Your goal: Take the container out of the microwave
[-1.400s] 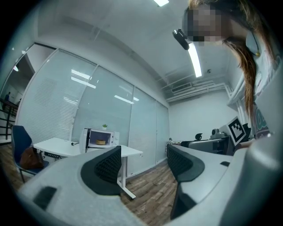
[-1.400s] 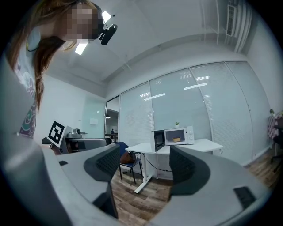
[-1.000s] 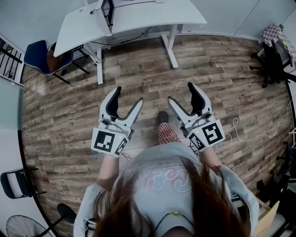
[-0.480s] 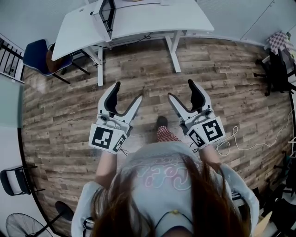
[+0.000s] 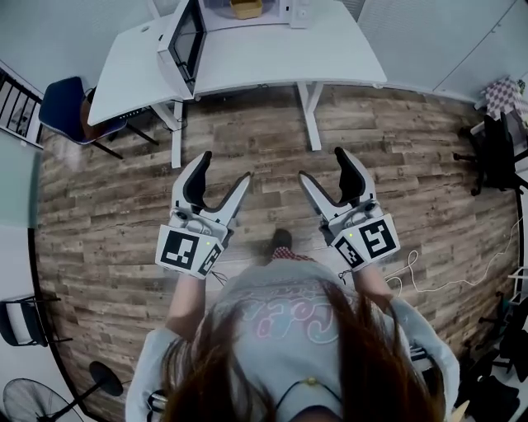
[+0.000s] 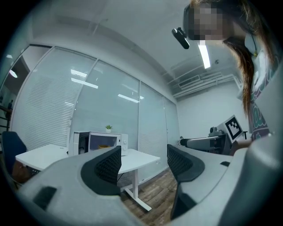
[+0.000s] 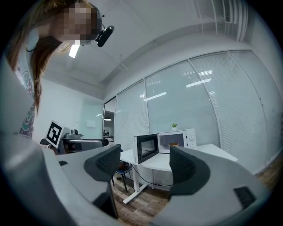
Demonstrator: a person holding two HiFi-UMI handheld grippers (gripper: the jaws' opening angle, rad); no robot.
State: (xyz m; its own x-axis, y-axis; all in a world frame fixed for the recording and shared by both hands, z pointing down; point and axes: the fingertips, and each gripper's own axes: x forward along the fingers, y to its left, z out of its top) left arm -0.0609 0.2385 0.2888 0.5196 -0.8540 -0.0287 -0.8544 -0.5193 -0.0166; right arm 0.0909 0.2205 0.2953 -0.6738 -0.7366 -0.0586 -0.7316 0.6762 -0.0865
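Two grippers are held out over the wooden floor (image 5: 115, 189), and their pose is little changed from a second ago. The left gripper (image 5: 227, 165) (image 6: 143, 163) and the right gripper (image 5: 322, 163) (image 7: 143, 165) both keep their jaws wide apart, and nothing is seen between them in either gripper view.

What has changed is the far end of the head view. The white table (image 5: 280, 58) has come lower in the picture. The microwave (image 5: 247, 16) (image 6: 99, 142) (image 7: 166, 143), of which only the door was seen before, now shows its open cavity at 12 o'clock. The container (image 5: 246, 8) (image 6: 104, 146) (image 7: 173, 144), not visible earlier, is now seen inside that cavity as a yellow shape, well apart from both grippers.

The microwave's mouth is turned toward 6 o'clock, facing the person. Its door (image 5: 188, 37) (image 7: 147, 148) is swung out at the cavity's left side, toward 7 o'clock. The container is seen sitting low on the cavity floor and looks wider than it is tall. Its long side appears to run from 9 to 3 o'clock, across the opening, though it is cut by the picture's top edge and is too small for more to be told.

A small plant (image 6: 108, 128) (image 7: 174, 126) stands on top of the microwave. A blue chair (image 5: 62, 99) is seen at 10 o'clock, beside the table's left end.
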